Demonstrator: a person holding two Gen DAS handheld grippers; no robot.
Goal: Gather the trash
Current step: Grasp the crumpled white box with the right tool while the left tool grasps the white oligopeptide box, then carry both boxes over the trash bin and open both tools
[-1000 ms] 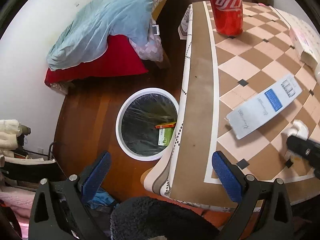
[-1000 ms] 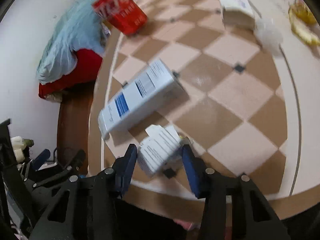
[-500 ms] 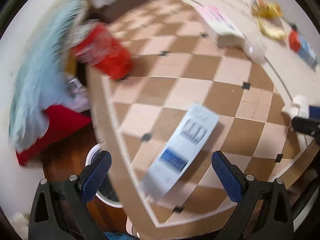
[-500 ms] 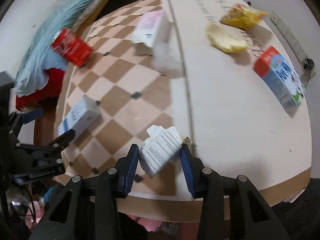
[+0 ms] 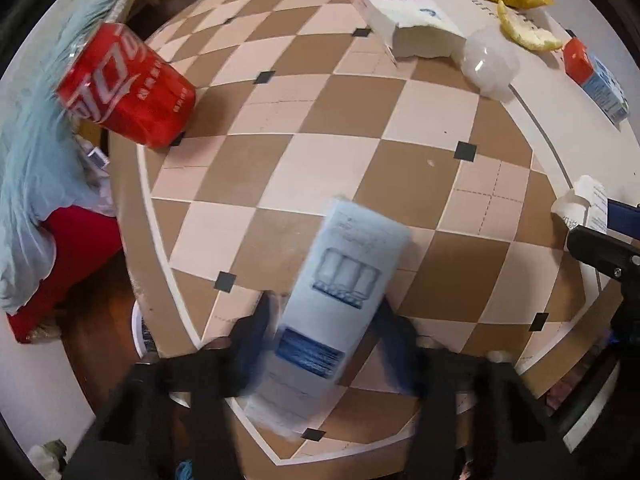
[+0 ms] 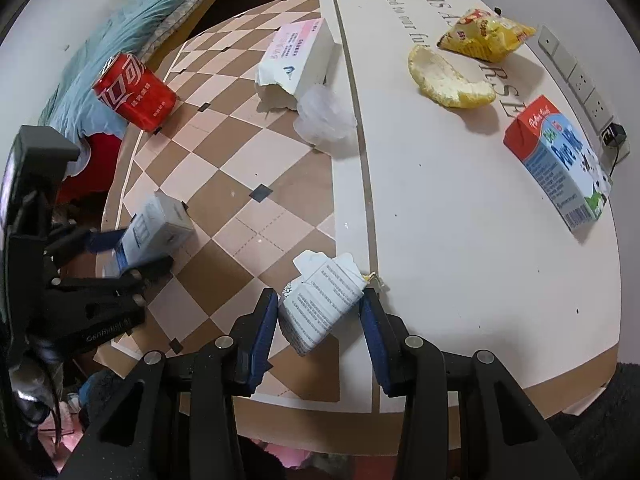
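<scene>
Progress early: left gripper (image 5: 324,328) closing around blue-white box (image 5: 332,312) at table (image 6: 460,208) left edge (grip unconfirmed, blurred); right gripper (image 6: 320,320) clenched on crumpled carton (image 6: 320,304); cola can (image 6: 134,92), milk carton (image 6: 556,168), chip bag (image 6: 486,36), peel (image 6: 448,80) remain.

Glossy red metal cola can (image 6: 134,96); matt printed paperboard milk carton (image 6: 558,166); crinkled shiny yellow snack bag (image 6: 486,38); smooth checkered counter (image 6: 248,152).

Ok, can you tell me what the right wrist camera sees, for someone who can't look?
The right gripper straddles a crumpled white carton on a checkered table. Further off lie a red can, a milk carton, a yellow snack bag and peel.
</scene>
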